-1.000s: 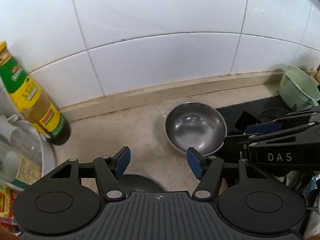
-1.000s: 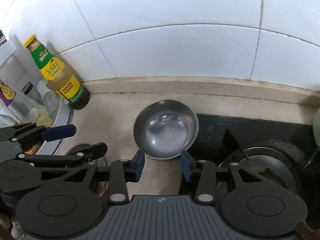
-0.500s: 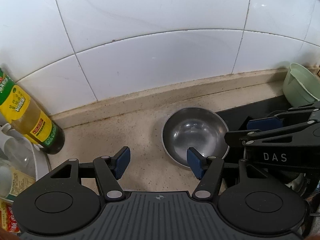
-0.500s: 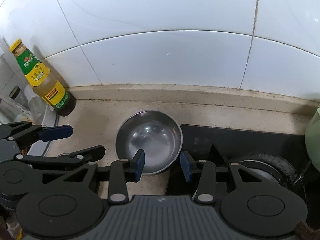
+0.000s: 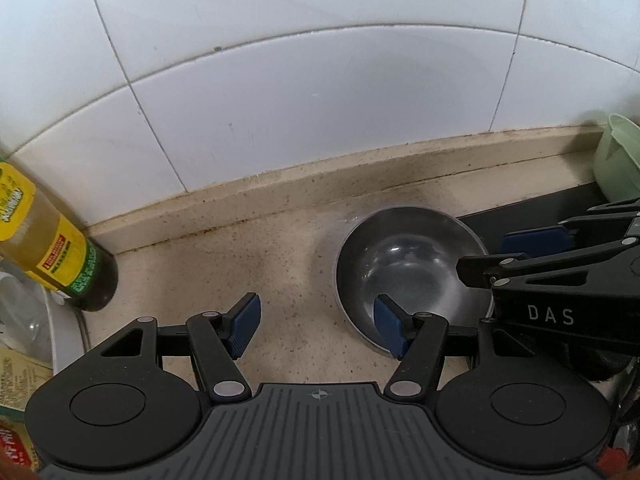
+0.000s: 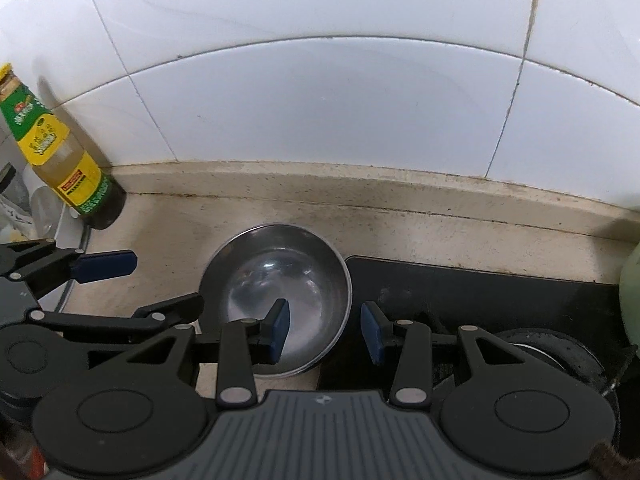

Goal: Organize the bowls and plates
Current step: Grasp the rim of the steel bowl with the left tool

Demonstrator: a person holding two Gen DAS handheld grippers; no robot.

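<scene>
A steel bowl [image 5: 412, 268] stands empty on the beige counter beside the black hob; it also shows in the right wrist view [image 6: 280, 280]. My left gripper [image 5: 316, 328] is open and empty, with its right pad over the bowl's near left rim. My right gripper [image 6: 324, 330] is open and empty, its jaws astride the bowl's near right rim, left pad inside the bowl and right pad outside it. Whether either touches the bowl I cannot tell. The right gripper also shows in the left wrist view [image 5: 532, 248].
A yellow-labelled bottle [image 5: 48, 256] [image 6: 64, 164] stands at the left by the tiled wall. A pale green bowl [image 5: 618, 160] sits at the far right. The black hob [image 6: 480, 300] with a burner [image 6: 536, 352] lies right of the steel bowl. A white appliance edge [image 5: 60, 344] is at the left.
Both grippers have shifted right and forward toward the wall. The steel bowl has slid left in the right wrist view, so the right jaws now straddle its right rim.
</scene>
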